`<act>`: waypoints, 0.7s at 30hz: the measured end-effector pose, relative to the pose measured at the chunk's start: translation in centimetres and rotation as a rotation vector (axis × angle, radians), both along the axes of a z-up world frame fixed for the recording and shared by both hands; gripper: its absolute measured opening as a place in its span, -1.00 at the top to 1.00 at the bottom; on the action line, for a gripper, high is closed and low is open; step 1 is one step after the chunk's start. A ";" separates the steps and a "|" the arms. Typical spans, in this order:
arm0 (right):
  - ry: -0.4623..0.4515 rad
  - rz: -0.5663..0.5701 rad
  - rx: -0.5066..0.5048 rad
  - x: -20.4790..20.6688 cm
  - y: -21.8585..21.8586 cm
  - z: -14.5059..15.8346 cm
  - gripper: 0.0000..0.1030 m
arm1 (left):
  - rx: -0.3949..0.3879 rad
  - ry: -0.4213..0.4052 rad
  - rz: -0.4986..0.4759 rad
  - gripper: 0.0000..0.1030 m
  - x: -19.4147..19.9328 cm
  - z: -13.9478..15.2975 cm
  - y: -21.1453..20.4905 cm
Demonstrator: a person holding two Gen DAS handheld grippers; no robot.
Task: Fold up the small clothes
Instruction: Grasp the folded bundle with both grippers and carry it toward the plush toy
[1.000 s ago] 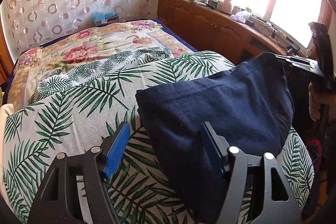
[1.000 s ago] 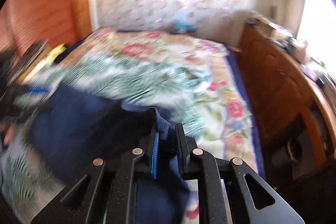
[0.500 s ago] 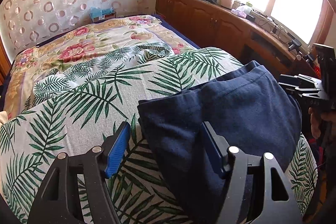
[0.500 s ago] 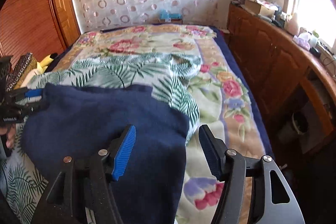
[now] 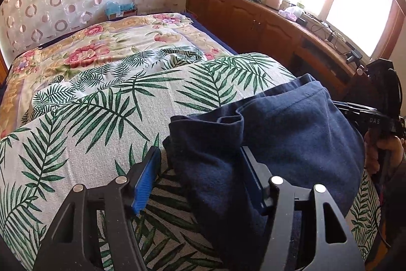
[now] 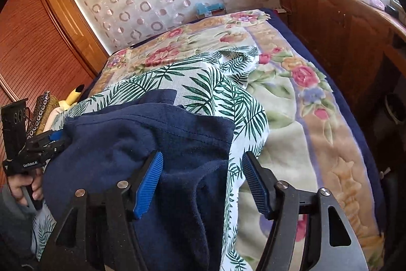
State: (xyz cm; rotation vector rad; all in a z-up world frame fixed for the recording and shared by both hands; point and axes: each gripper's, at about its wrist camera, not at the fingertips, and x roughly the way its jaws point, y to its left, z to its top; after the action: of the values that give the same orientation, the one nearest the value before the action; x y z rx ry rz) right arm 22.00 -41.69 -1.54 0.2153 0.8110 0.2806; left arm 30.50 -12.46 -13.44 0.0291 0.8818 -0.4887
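1. The navy garment [image 5: 291,144] lies folded at the near edge of the bed [image 5: 121,42], on the palm-leaf sheet [image 5: 101,123].
2. The left gripper [image 5: 200,179] and right gripper [image 6: 200,182] both stand apart (nothing clamped).
3. A wooden cabinet [image 6: 342,24] lines the bed's right side.

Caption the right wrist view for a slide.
Open right gripper over a folded navy garment on the palm-leaf sheet.

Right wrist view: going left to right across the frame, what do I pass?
Wooden door → left gripper → navy garment → palm-leaf sheet → floral blanket → wooden cabinet.
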 end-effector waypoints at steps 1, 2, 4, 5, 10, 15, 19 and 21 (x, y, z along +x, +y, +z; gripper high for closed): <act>-0.003 0.007 0.001 -0.1 0.0 -0.1 -0.09 | 0.001 -0.001 0.000 -0.23 0.0 0.0 -0.1; -0.007 0.012 -0.002 -0.1 0.1 -0.2 -0.03 | 0.001 -0.002 -0.001 -0.23 0.0 0.0 -0.1; -0.015 0.030 -0.011 -0.2 0.4 -0.3 0.11 | -0.001 -0.003 -0.001 -0.23 0.0 0.0 -0.1; -0.020 0.036 -0.019 0.1 0.8 -0.7 0.26 | -0.004 -0.003 -0.005 -0.20 0.0 0.0 -0.1; -0.024 0.040 -0.044 0.3 1.0 -1.0 0.28 | -0.026 0.009 -0.020 0.06 0.2 0.1 0.0; -0.077 0.082 -0.102 -0.5 2.3 -0.5 0.89 | -0.050 0.030 -0.038 0.42 0.3 0.3 0.2; -0.122 0.093 -0.134 -1.0 3.3 -0.1 0.90 | -0.064 0.026 -0.047 0.69 0.0 0.8 0.2; -0.151 0.088 -0.139 -1.5 3.3 0.3 0.91 | -0.062 -0.004 -0.050 0.71 -0.8 1.6 0.1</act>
State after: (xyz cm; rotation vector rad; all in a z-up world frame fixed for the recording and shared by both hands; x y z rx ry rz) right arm 20.49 -38.36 -1.22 0.0271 0.6882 0.3178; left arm 29.74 -12.33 -11.84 -0.0039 0.8628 -0.5626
